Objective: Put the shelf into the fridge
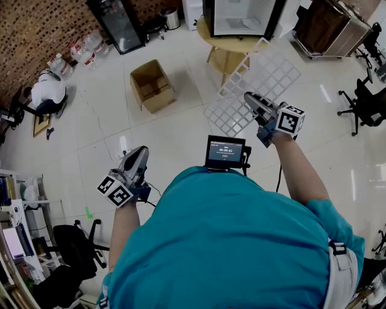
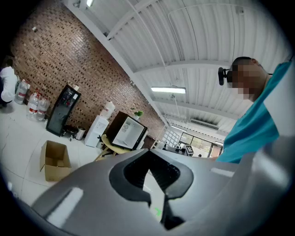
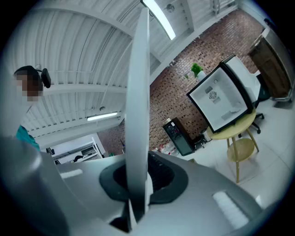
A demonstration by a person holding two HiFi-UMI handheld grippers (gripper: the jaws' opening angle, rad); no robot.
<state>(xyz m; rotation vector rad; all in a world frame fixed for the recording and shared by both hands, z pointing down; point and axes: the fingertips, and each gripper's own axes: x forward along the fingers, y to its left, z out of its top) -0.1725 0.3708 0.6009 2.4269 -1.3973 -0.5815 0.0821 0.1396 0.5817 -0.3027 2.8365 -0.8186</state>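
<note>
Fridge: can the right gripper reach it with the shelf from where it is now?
Likely not from here, yet the way looks free: the right gripper holds the shelf, the open fridge stands farther ahead on the table, and the box lies left of that path.

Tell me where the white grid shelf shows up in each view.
Head view: shelf upper right, in the right gripper.
Left gripper view: cannot tell; a faint grid beside the fridge may be it.
Right gripper view: edge-on, centre, clamped.
Shared landmark: the open fridge.
</note>
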